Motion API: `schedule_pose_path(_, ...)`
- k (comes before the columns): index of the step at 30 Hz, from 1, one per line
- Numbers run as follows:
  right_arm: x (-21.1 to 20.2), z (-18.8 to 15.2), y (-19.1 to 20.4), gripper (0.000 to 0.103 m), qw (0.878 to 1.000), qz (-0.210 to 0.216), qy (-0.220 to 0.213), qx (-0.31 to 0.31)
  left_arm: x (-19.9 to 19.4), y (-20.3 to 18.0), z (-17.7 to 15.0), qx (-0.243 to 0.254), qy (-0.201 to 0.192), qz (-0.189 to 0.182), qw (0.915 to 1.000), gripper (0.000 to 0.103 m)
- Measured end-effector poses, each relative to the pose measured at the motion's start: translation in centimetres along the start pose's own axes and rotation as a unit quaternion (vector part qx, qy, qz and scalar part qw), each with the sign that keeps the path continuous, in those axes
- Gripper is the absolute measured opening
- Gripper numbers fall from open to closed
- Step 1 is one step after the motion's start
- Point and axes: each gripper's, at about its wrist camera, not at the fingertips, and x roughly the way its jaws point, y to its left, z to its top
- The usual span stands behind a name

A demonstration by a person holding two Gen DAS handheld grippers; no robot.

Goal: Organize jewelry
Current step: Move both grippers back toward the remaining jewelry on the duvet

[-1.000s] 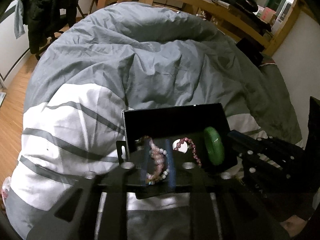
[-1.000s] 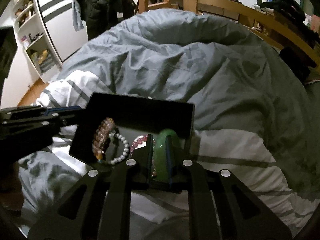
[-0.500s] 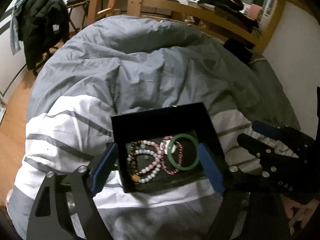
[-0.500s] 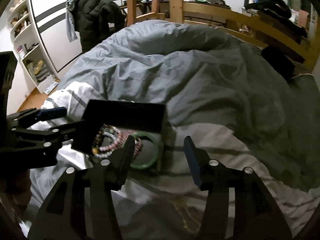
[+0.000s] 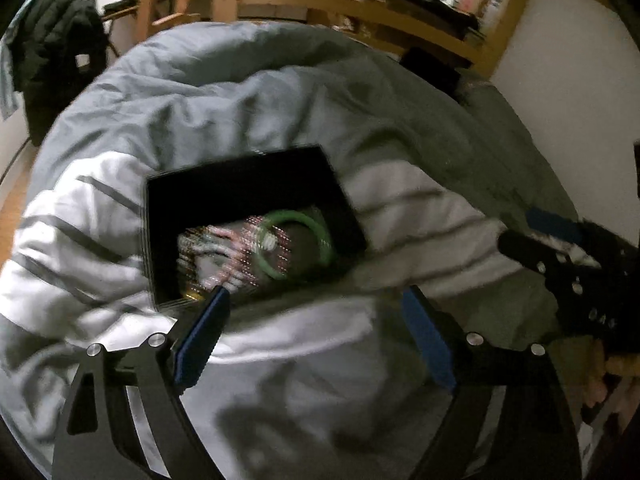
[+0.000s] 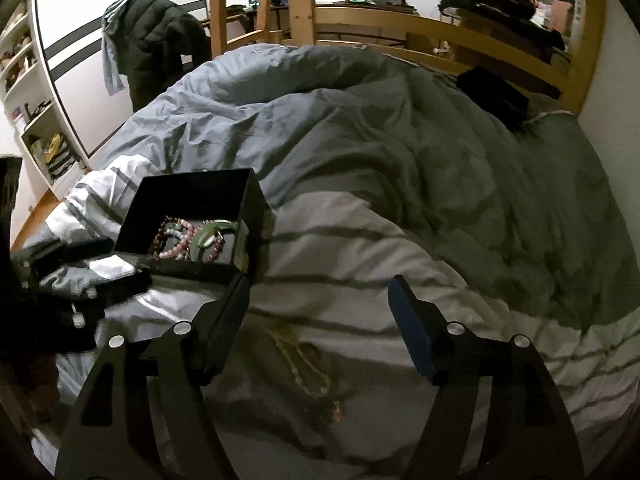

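An open black box (image 5: 248, 184) (image 6: 192, 196) sits on the striped grey duvet (image 6: 380, 184). Inside lie beaded bracelets (image 5: 224, 252) (image 6: 176, 240) and a green bangle (image 5: 298, 244) (image 6: 210, 234). My left gripper (image 5: 314, 332) stands open just in front of the box, with only duvet between its fingers. My right gripper (image 6: 320, 320) is to the right of the box and its jaws are opening. A thin gold chain necklace (image 6: 308, 364) lies on the duvet between them, untouched. Each gripper shows at the edge of the other view, the right gripper (image 5: 560, 256) and the left gripper (image 6: 80, 280).
A wooden bed frame (image 6: 400, 28) runs across the back. A dark jacket (image 6: 156, 44) hangs at the left, beside white shelves (image 6: 36, 120). A flat black object (image 6: 492, 96) lies at the far right of the bed, near the wall.
The left gripper let go of a beaded bracelet and the right let go of the green bangle; both now lie in the box. Both grippers opened and drew back from the box.
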Motion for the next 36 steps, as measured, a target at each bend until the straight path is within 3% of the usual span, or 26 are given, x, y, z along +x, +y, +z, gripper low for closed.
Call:
schedule_pose_path(5,-0.5,-1.9,-1.5,0.071,1.000,0.004,0.006,0.002,1.1,-3.7,-2.0,0.036,0.015,-0.021,0.9990,0.086)
schedule_pose_path(10,-0.2,-3.4,-3.0,0.071,1.000,0.003,0.014,-0.010,2.1,-5.0,-3.0,0.056,0.021,-0.029,0.9978,0.086)
schedule_pose_path(14,0.7,-4.2,-4.6,0.070,1.000,0.006,0.026,-0.001,3.3,-4.7,-3.1,0.043,0.033,-0.042,0.9977,0.086)
schedule_pose_path(20,2.6,-5.6,-6.3,0.064,0.997,0.055,0.051,0.035,5.4,-4.3,-2.8,0.025,0.050,-0.048,0.9973,0.086)
schedule_pose_path(23,4.0,-6.7,-6.0,0.057,0.993,0.075,0.091,0.027,6.5,-5.0,-2.1,0.034,0.051,-0.046,0.9971,0.086)
schedule_pose_path(30,5.1,-7.7,-2.6,0.062,0.989,0.073,0.118,-0.048,9.7,-7.4,-1.6,0.081,0.062,-0.028,0.9943,0.086)
schedule_pose_path(32,6.1,-7.9,-2.0,0.064,0.987,0.063,0.136,-0.060,10.6,-7.4,-1.9,0.088,0.075,-0.019,0.9931,0.083)
schedule_pose_path(36,7.8,-8.5,-0.8,0.064,0.981,0.044,0.168,-0.088,11.9,-6.8,-2.2,0.081,0.103,-0.017,0.9912,0.062)
